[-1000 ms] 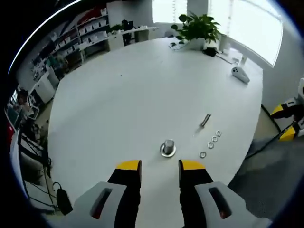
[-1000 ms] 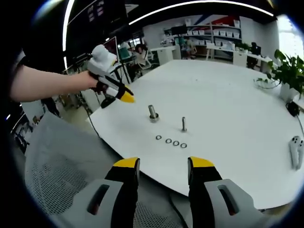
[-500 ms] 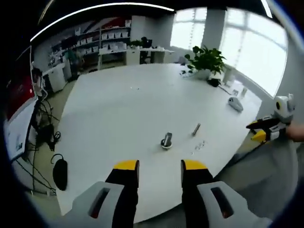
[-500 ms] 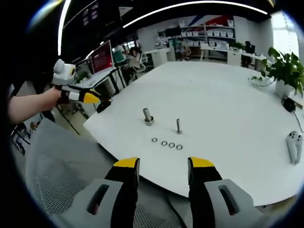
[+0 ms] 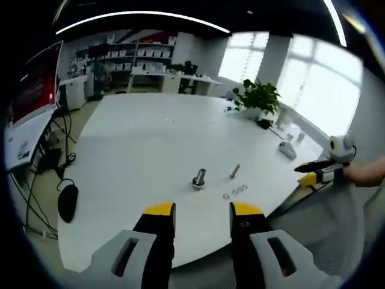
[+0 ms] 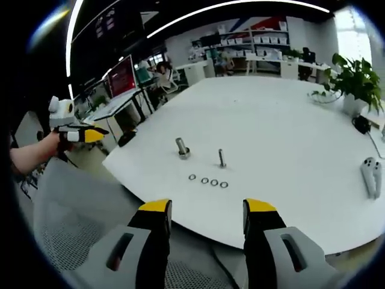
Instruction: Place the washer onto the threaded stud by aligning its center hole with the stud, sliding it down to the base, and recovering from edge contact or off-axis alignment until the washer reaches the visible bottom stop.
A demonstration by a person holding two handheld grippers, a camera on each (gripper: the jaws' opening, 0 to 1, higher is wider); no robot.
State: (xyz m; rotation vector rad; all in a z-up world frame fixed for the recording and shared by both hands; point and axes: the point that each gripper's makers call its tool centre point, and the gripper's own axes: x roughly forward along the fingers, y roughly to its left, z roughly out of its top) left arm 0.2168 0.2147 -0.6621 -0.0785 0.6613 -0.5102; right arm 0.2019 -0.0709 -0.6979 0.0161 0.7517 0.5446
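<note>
On the white round table [image 6: 289, 138] stands a threaded stud [image 6: 221, 158], upright, with a thicker bolt on a metal base [image 6: 181, 148] to its left. Several washers [image 6: 207, 180] lie in a row in front of them. The left gripper view has the stud [image 5: 234, 171], the bolt [image 5: 199, 179] and the washers [image 5: 235, 191] far ahead. My left gripper [image 5: 195, 212] is open and empty, off the table's edge. My right gripper [image 6: 207, 209] is open and empty too, well short of the washers. Each gripper appears in the other's view: the left gripper [image 6: 77, 133], the right gripper [image 5: 319, 171].
A potted plant [image 5: 257, 99] and a white controller [image 6: 370, 176] sit on the far part of the table. A grey mesh chair [image 6: 72, 223] is below the right gripper. A black mouse-like object [image 5: 67, 201] lies on the floor by cables. Shelves and desks line the back.
Both grippers have drawn back from the table, so the stud, bolt and washers look smaller and farther. Both stay open and empty.
</note>
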